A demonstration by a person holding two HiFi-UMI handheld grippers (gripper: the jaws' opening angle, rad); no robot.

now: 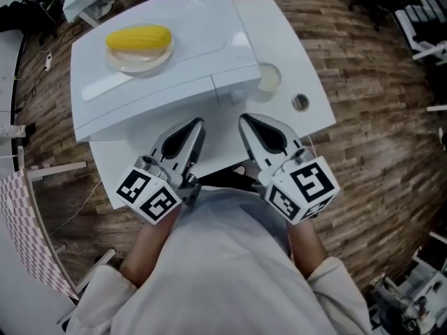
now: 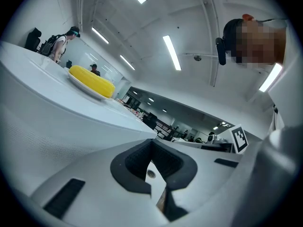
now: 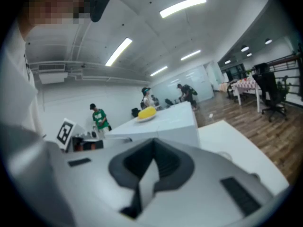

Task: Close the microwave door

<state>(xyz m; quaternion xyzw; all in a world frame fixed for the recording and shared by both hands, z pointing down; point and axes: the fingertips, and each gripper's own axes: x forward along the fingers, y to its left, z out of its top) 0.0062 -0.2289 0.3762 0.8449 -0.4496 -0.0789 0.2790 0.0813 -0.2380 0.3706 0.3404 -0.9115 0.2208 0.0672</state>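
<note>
The white microwave [image 1: 154, 61] stands on the white table [image 1: 279, 40], seen from above; its door does not show from here. A yellow corn cob [image 1: 138, 39] lies on a plate on its top. My left gripper [image 1: 198, 125] and right gripper [image 1: 245, 120] are held side by side close to my body, just short of the microwave's near edge and touching nothing. Both are shut and hold nothing. The left gripper view has the left gripper [image 2: 152, 148] beside the microwave's wall [image 2: 52, 122], below the corn [image 2: 92, 79]. The right gripper [image 3: 152, 148] points past the microwave [image 3: 170, 119].
A round cable hole [image 1: 299, 102] and a pale round disc [image 1: 269, 79] sit on the table right of the microwave. Wooden floor [image 1: 370, 117] surrounds the table. People stand far off in the room [image 3: 98, 117]. A checked panel [image 1: 24, 236] leans at the left.
</note>
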